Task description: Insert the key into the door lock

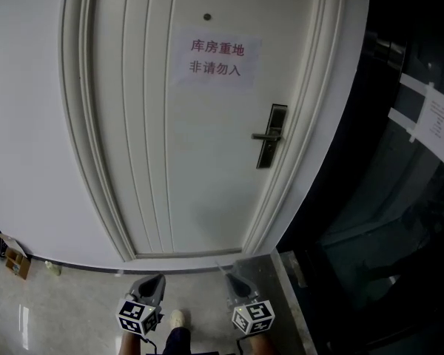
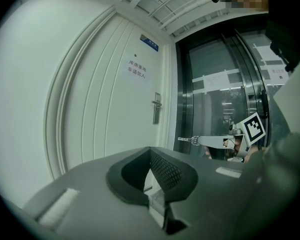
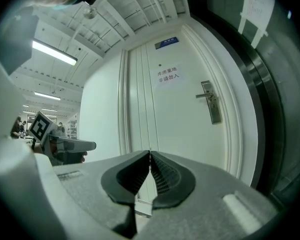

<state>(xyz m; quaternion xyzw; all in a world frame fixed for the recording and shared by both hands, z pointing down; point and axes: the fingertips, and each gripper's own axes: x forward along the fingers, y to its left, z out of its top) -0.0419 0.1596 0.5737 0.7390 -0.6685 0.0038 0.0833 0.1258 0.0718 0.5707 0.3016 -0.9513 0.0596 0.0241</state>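
Key [image 2: 189,140]: pinching it by one end between the pressed-together jaws of right gripper [image 3: 150,154], with the rest sticking out ahead toward door [image 1: 192,161], well apart from lock [image 1: 270,137]. Carrying left gripper [image 2: 150,150] alongside, jaws likewise closed and gripping nothing. Risking, by this reading, a twist or slip of the key in the jaws: clamping so little of it and leaving so much overhanging, likely levering it sideways on any off-line touch against the lock. Not making out the keyhole from this far off, so guessing at where and which way up to present the key, and possibly scraping the lock face instead. Expecting trouble from handle [image 1: 263,135], jutting left across the lock and probably catching the jaws on a high approach. Finding frame [image 1: 281,191] just right of the lock and glass wall [image 1: 385,198] beyond, crowding that side. Seeing nothing between grippers and door; noting only sign [image 1: 216,58] higher up and clutter [image 1: 15,261] on floor [image 1: 74,302] far left, well clear.
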